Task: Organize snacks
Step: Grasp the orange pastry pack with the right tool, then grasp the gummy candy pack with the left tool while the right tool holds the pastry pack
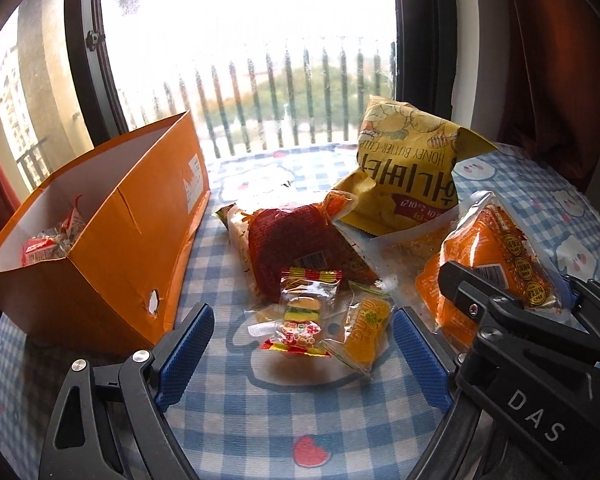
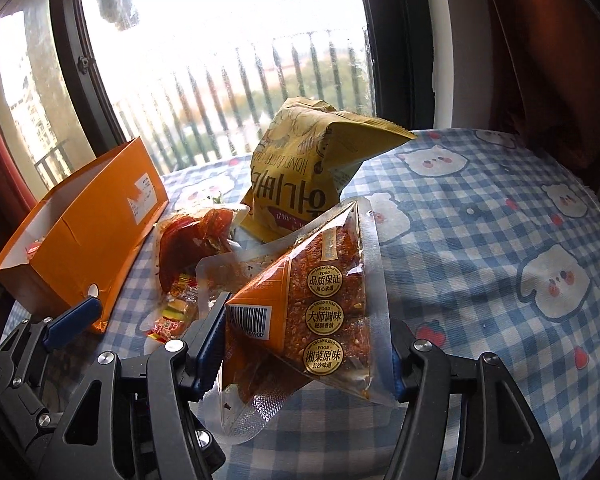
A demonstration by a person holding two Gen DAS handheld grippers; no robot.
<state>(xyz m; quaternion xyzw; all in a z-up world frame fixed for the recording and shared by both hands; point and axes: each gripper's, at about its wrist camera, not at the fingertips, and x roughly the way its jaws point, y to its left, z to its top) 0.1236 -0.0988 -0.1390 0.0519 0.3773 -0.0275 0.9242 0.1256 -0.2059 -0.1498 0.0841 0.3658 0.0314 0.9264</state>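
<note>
My right gripper point(image 2: 304, 356) is shut on an orange triangular snack pouch point(image 2: 320, 300), which hangs tilted just above the cloth. The left wrist view shows that same pouch point(image 1: 496, 264) at the right, clamped in the right gripper point(image 1: 516, 300). My left gripper point(image 1: 300, 344) stands open low over the table. A burger gummy packet point(image 1: 300, 312) and an orange candy packet point(image 1: 364, 328) lie between its blue pads without touching them. Behind them lie a red snack pouch point(image 1: 292, 248) and a yellow honey butter chip bag point(image 1: 408, 176). An open orange box point(image 1: 112, 248) at the left holds small red-and-white packets point(image 1: 52, 240).
A blue checked tablecloth point(image 2: 480, 240) with cartoon faces covers the table. A large window with railings stands behind the snacks. A dark red curtain point(image 1: 560, 60) hangs at the right. The table edge curves off at the far right.
</note>
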